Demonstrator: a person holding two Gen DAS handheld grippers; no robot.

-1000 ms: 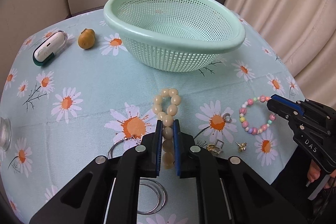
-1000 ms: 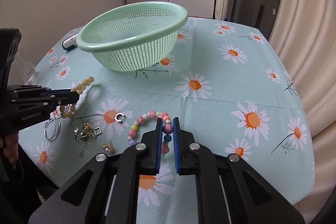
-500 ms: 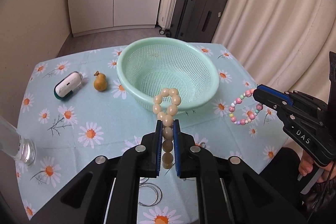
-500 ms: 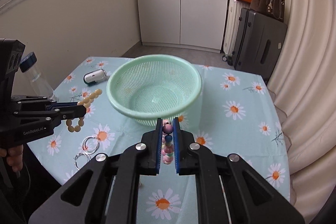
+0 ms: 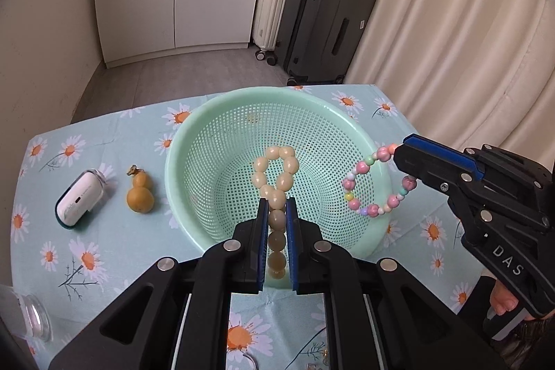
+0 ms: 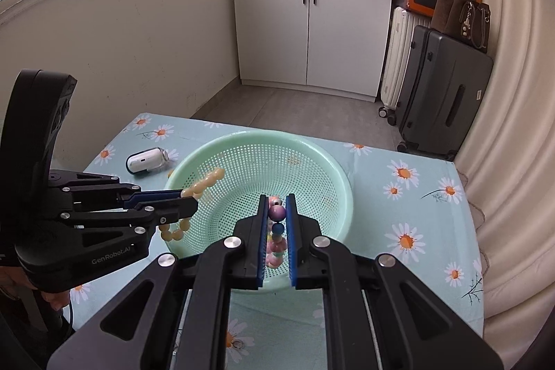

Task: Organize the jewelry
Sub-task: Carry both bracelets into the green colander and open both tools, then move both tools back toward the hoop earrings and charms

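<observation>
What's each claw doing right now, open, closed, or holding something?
Left claw: closed on the cream bead bracelet.
Right claw: closed on the pastel bead bracelet.

Glass jar point(image 5: 31, 318) cut by left edge; trinkets point(image 5: 319, 364) at bottom edge indistinct.

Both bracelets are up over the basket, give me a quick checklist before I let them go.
1. Left claw shut on cream bracelet: ok.
2. Right claw shut on pastel bracelet: ok.
3. Cream bracelet's loop in front of the basket bowl in the left view: ok; true height cannot tell.
4. Pastel bracelet inside the rim line: cannot tell, it hangs near the right rim.
5. Bracelets apart, not tangled: ok.
6. Gourd and white case outside the basket: ok.
</observation>
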